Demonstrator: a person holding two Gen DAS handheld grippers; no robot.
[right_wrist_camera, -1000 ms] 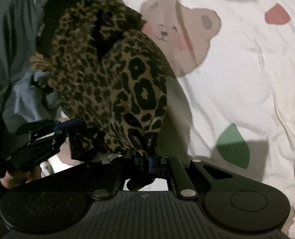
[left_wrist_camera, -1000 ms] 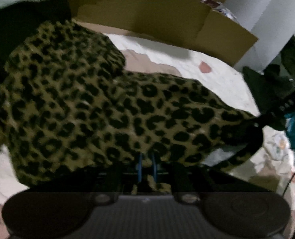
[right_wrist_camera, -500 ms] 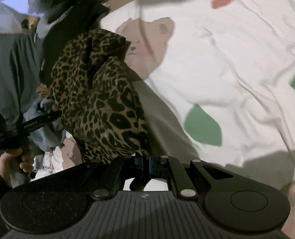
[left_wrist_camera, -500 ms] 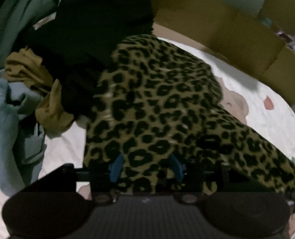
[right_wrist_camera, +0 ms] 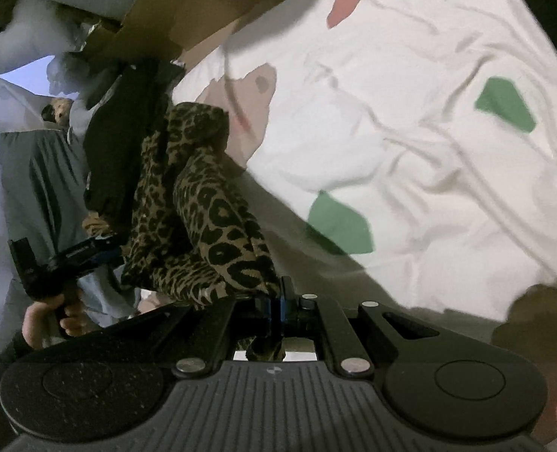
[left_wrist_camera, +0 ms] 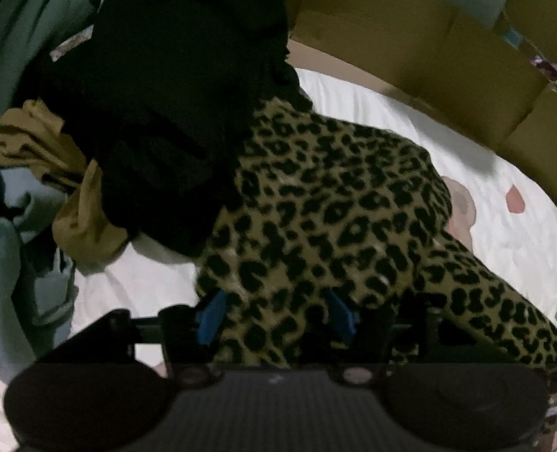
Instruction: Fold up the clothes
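Your right tongs point(right_wrist_camera: 278, 307) pinch the leopard cloth point(left_wrist_camera: 335, 218); your left tongs point(left_wrist_camera: 276, 314) are opening around it. No fold shows yet.

The leopard-print garment point(left_wrist_camera: 335, 226) drapes over the left gripper point(left_wrist_camera: 276, 318), hiding most of its blue fingers point(left_wrist_camera: 210, 316). The black clothes point(left_wrist_camera: 173, 113) are too dark to tell apart.

Leopard-print garment point(left_wrist_camera: 335, 218) bunched, draped over white printed bedsheet point(right_wrist_camera: 410, 143), beside clothes pile.
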